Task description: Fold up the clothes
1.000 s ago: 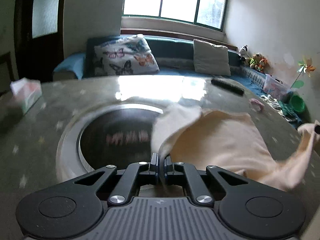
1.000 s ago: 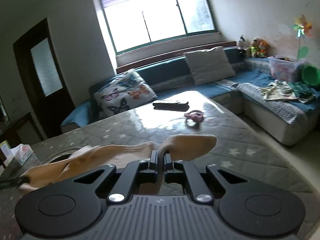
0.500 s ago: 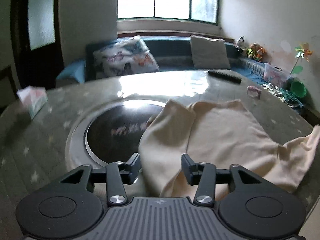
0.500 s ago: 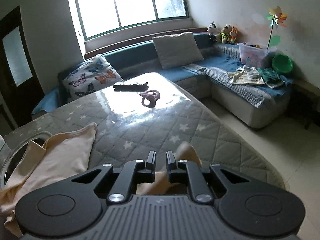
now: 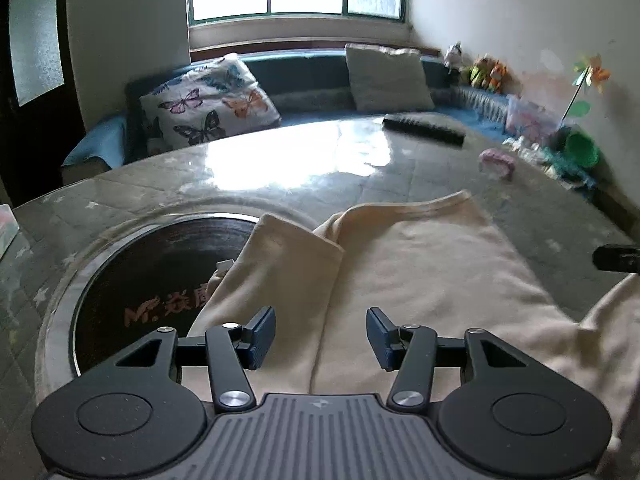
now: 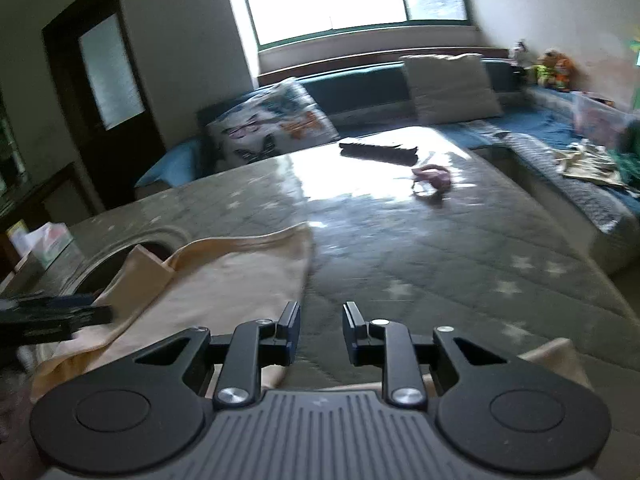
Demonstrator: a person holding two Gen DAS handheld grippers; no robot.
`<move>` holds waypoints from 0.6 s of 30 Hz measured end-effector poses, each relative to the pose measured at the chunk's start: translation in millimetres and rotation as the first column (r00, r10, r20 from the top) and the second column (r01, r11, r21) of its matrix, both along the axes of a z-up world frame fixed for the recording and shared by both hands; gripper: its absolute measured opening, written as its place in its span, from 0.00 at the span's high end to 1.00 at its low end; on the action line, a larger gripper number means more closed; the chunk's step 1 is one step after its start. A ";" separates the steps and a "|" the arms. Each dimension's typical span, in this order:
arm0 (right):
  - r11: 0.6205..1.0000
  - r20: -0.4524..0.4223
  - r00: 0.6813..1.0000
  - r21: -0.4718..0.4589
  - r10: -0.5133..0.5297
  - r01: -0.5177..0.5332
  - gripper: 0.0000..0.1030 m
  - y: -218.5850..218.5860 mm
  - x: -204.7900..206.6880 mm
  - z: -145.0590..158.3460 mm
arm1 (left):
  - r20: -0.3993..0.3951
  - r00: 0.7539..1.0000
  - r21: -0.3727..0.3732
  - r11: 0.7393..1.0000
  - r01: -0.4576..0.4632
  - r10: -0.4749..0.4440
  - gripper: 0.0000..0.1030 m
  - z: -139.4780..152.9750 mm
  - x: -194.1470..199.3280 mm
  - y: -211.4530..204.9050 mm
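Left wrist: cream garment (image 5: 420, 280) flat, lengthwise ahead

Home living room: sofa (image 5: 312, 92), butterfly cushion (image 5: 208, 104)

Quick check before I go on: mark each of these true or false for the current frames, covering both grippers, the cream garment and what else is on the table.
1. The left gripper is open. True.
2. The right gripper is clamped on the cream garment. False: its jaws stand apart with nothing between them.
3. The cream garment partly covers the round dark inset in the table. True.
4. The black remote lies on the garment. False: it lies on the table's far side, apart from the garment.
5. A pink item lies near the remote. True.
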State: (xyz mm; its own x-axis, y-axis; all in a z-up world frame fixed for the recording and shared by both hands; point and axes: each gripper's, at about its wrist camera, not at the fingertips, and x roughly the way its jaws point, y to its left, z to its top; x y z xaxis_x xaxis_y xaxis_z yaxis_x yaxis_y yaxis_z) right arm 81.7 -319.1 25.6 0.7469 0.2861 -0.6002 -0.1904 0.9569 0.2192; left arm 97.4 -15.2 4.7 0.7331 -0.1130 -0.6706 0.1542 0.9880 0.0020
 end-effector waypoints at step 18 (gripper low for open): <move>0.990 -0.008 0.991 -0.047 0.134 -0.134 0.74 45.3 17.3 -5.5 | 0.018 0.986 -0.016 0.986 -0.165 0.165 0.96 0.5 6.7 50.5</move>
State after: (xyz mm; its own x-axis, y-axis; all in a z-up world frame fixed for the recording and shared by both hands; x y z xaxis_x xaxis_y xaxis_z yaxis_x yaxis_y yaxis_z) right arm 98.9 -273.8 20.1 0.7008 0.3545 -0.6190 -0.3167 0.9322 0.1753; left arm 104.1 35.3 5.2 0.7556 0.0009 -0.6551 -0.0110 0.9999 -0.0113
